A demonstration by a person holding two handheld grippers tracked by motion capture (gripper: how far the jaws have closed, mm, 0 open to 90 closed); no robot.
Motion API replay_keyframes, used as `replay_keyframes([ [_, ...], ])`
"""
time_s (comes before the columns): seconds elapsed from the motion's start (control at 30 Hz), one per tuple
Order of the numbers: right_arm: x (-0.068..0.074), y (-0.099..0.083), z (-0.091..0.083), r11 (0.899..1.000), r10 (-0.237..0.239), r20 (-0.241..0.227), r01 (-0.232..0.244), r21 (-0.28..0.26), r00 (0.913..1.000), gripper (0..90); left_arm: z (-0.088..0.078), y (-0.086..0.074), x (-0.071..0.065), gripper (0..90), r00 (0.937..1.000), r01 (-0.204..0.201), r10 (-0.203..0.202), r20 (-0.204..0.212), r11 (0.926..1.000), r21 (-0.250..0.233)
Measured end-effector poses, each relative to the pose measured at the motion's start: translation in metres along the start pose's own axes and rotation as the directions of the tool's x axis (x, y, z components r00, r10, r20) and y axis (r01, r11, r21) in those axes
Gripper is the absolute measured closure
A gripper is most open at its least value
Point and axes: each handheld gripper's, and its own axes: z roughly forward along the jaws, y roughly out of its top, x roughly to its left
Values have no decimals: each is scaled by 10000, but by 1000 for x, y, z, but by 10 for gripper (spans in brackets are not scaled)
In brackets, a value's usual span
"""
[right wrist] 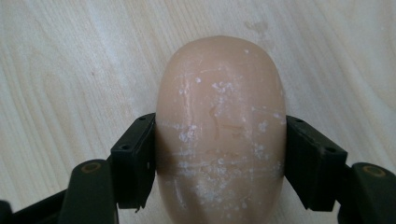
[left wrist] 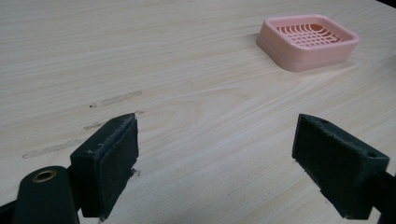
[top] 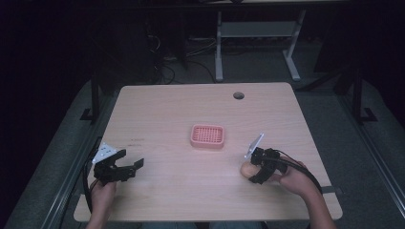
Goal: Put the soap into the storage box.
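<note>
A pale peach oval bar of soap lies on the wooden table, and my right gripper is shut on its two long sides. From above, the soap sits at the table's front right, just under that gripper. A pink slotted soap dish rests near the table's middle, apart from both grippers. My left gripper hovers at the front left, open, with nothing between its pads. The dish lies ahead and to the right of it.
A round cable hole is near the table's far edge. Beyond the table stand a white desk frame and tangled cables on a dark floor. Faint scuff marks run across the wood near the left gripper.
</note>
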Motion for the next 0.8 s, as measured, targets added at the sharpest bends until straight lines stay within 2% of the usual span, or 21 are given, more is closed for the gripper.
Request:
replay_keyframes([
  [0.17, 0, 4, -2, 10000, -83, -4, 83, 41, 10000, 319, 0, 0, 0, 143, 10000, -90, 90, 11, 10000, 24],
  [0.53, -5, 22, -12, 9994, -285, -67, 284, -207, 9996, 319, 0, 0, 0, 143, 10000, 19, -19, 12, 10000, -32],
  [0.57, -5, 26, -13, 9989, -432, -41, 432, -183, 9991, 319, 0, 0, 0, 142, 10000, 27, -27, 17, 10000, -34],
  [0.8, -6, 38, -13, 9982, -592, -106, 591, -97, 9982, 319, 1, 0, -1, 142, 10000, -30, 30, 51, 10000, -3],
])
